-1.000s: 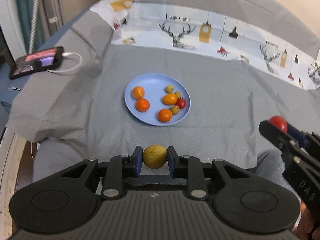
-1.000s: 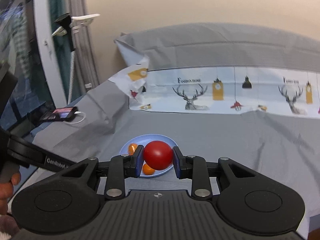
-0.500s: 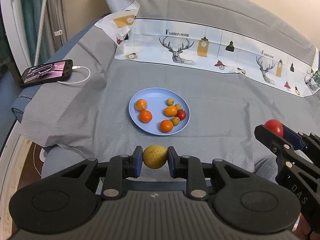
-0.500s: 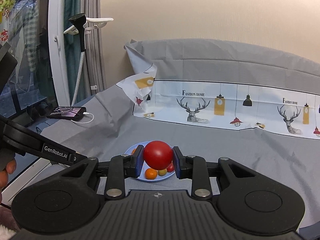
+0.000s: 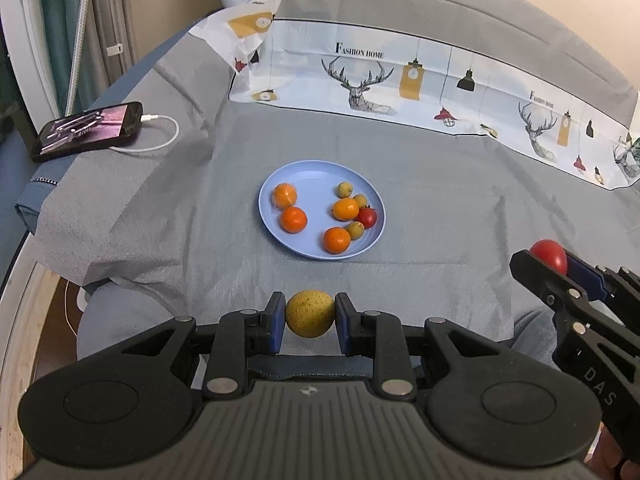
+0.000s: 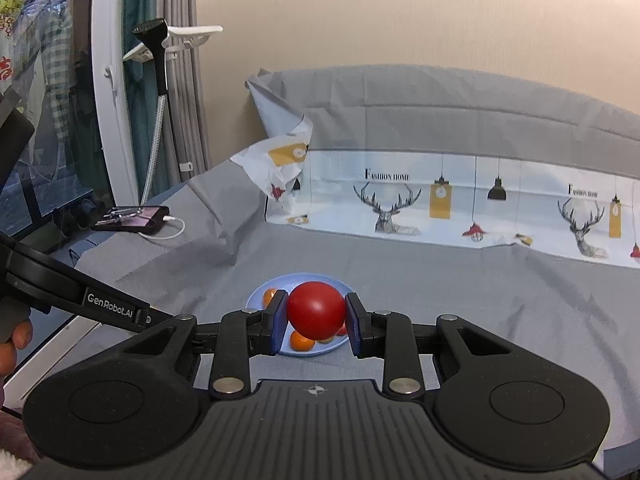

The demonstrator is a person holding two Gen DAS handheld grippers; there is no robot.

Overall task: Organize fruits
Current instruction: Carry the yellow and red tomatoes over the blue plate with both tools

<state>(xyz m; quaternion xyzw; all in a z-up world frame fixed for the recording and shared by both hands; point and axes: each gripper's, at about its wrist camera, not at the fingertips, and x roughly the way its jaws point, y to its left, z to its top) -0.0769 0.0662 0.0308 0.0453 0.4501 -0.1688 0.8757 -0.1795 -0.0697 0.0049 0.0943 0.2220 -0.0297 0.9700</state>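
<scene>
Grey cloth (image 5: pixel 440 208) covers the bed. Left gripper (image 5: pixel 310 318) squeezes a yellow fruit (image 5: pixel 310 319); right gripper (image 6: pixel 316 320) squeezes a red tomato (image 6: pixel 316 311). Ahead sits the blue plate (image 5: pixel 316 176). Both fruits look ready to go there next.

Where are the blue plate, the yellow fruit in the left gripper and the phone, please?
blue plate (image 5: pixel 316 178): left wrist view, bare far part of its surface.
yellow fruit (image 5: pixel 310 313): left wrist view, middle of the fruit.
phone (image 5: pixel 86 130): left wrist view, middle of the screen.
</scene>
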